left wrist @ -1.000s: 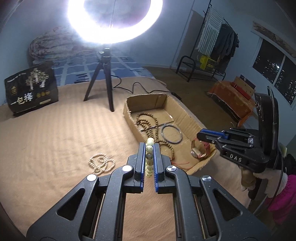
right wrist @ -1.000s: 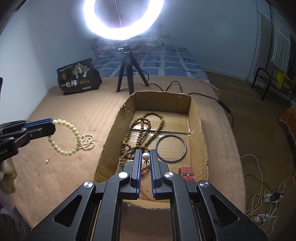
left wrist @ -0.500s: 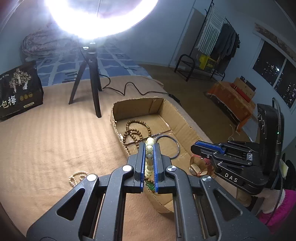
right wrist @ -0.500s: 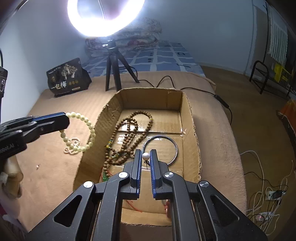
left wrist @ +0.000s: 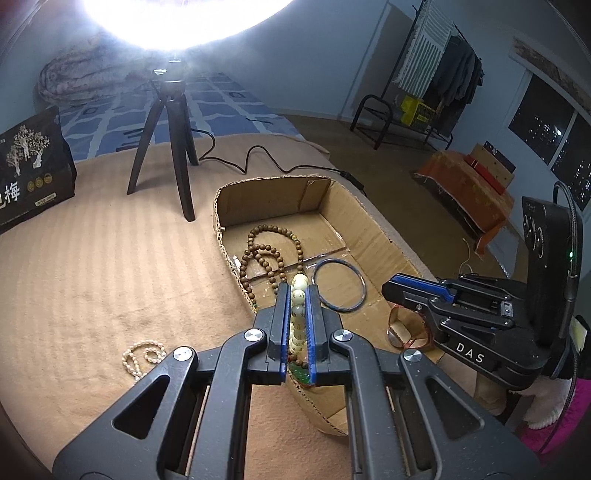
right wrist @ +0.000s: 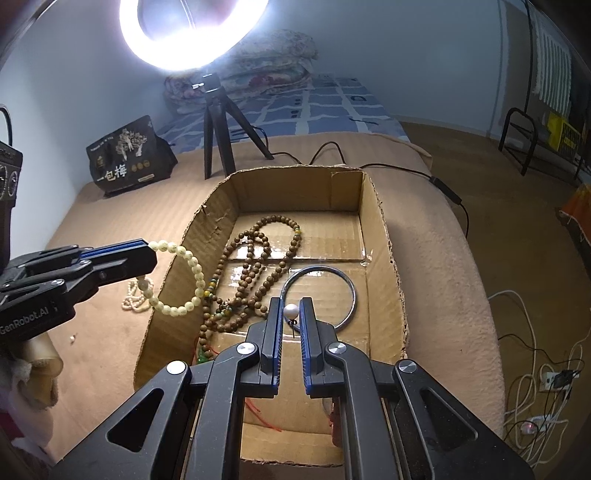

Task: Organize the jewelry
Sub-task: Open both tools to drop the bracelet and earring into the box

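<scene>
a glaring white ring light [right wrist: 192,33] on a black tripod [left wrist: 166,147] stands on the tan bed cover [left wrist: 92,258]; pale blue walls [right wrist: 406,55], a dark night window [left wrist: 546,125], black metal clothes rack [left wrist: 436,74].

Rough corrugated cardboard box [right wrist: 376,236] – glossy tape on its floor; smooth pale bead bracelet [right wrist: 192,273], matt wooden beads [right wrist: 255,258], shiny metal bangle [right wrist: 349,291], ribbed cloth blanket [left wrist: 92,266]

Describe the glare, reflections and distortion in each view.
Left wrist view: ring light blows out to a white blob and hazes the tripod; the fisheye bends the room edges. Right wrist view: the ring stays readable, and tape on the cardboard box floor glints.
</scene>
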The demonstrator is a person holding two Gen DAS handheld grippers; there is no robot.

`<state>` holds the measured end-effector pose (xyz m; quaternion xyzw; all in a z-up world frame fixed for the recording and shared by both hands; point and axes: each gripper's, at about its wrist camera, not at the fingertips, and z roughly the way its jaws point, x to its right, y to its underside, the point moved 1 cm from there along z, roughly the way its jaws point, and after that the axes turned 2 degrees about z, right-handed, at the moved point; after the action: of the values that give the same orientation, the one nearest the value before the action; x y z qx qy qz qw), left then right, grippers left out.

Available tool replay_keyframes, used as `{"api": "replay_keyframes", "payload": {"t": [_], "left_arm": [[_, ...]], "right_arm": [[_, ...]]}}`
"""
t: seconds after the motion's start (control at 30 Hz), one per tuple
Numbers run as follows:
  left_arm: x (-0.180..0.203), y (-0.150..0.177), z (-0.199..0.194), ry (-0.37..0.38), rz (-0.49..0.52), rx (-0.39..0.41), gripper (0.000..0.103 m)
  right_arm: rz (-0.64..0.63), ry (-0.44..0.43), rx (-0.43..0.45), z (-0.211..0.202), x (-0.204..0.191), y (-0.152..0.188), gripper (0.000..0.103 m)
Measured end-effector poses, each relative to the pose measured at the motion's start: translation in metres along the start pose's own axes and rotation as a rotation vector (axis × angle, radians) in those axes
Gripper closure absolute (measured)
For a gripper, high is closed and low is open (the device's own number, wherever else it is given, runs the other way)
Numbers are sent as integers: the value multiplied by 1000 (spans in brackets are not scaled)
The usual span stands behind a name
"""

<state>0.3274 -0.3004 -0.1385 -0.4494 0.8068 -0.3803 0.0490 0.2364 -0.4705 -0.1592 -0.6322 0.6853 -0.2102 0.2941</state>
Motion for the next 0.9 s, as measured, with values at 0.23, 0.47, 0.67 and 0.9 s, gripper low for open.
{"api": "replay_keyframes", "payload": {"t": [0.23,0.47,0.67,0.9], "left_arm": [[0,-1,-1,-8,10,9,97],[4,-1,-6,-35,29,25,68],[3,-1,-10,-41,35,25,66],[2,2,-21,-27,17,26,66]], "right_arm": [[16,-4,13,-2,3,1,64],[21,14,20,-3,1,2,42],[20,31,9,-3,-1,4,37],[25,39,15,-8,-5,6,33]]}}
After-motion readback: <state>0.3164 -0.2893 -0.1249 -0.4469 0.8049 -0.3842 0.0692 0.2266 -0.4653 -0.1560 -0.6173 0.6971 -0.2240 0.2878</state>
